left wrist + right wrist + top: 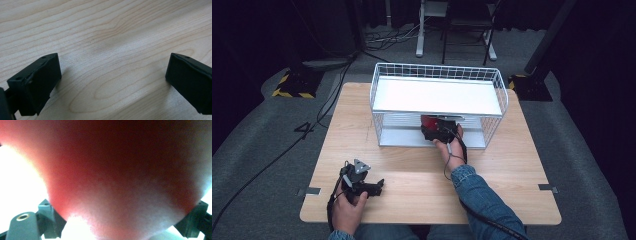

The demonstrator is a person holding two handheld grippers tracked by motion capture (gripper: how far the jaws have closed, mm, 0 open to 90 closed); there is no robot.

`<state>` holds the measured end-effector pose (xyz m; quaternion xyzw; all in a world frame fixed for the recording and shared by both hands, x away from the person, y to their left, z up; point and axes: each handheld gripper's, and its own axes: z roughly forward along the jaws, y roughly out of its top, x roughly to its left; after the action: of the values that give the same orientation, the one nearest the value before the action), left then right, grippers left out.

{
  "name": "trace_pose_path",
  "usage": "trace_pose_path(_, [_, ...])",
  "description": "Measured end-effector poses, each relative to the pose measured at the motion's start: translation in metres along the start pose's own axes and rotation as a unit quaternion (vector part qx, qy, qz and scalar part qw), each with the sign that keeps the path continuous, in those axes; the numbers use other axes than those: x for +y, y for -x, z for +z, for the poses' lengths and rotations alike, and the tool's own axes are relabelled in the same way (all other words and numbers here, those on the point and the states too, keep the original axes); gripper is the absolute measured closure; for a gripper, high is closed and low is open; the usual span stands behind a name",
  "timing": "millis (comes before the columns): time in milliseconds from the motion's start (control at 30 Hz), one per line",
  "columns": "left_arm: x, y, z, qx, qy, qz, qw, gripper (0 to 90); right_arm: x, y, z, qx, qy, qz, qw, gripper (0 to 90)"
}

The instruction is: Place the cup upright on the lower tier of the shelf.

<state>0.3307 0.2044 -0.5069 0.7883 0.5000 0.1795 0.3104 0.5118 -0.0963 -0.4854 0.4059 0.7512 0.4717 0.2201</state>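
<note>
One round red soft object (pixel 120 177) sat pinched in our right hand-held gripper (pixel 439 131), inside the white wire rack's (pixel 382 100) lower tier. Our left hand-held gripper (pixel 362 186) rested spread on the pale wooden surface (pixel 412 175). Releasing seemed next.

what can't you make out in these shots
- Red object: right gripper view, too close and blurred to identify; high view, the right gripper and wire rack shelf cover most of it.
- Left gripper: left gripper view, the bottom edge cuts off both jaws.
</note>
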Motion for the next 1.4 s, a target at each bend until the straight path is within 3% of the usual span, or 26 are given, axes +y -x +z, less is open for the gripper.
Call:
trace_pose_path(500, [0.0,0.0,0.0,0.0,0.0,0.0,1.0,0.5,-0.004,0.001,-0.012,0.005,0.007,-0.016,0.9998,15.9])
trace_pose_path(767, [0.0,0.0,0.0,0.0,0.0,0.0,1.0,0.5,-0.004,0.0,-0.03,0.012,0.006,-0.023,0.9996,15.9])
trace_pose_path(967, [0.0,0.0,0.0,0.0,0.001,0.0,1.0,0.4,-0.005,0.003,-0.046,0.018,0.008,-0.042,0.9989,15.9])
trace_pose_path(1400, [0.0,0.0,0.0,0.0,0.0,0.0,1.0,0.4,-0.006,0.009,-0.089,0.044,0.004,-0.032,0.9985,15.9])
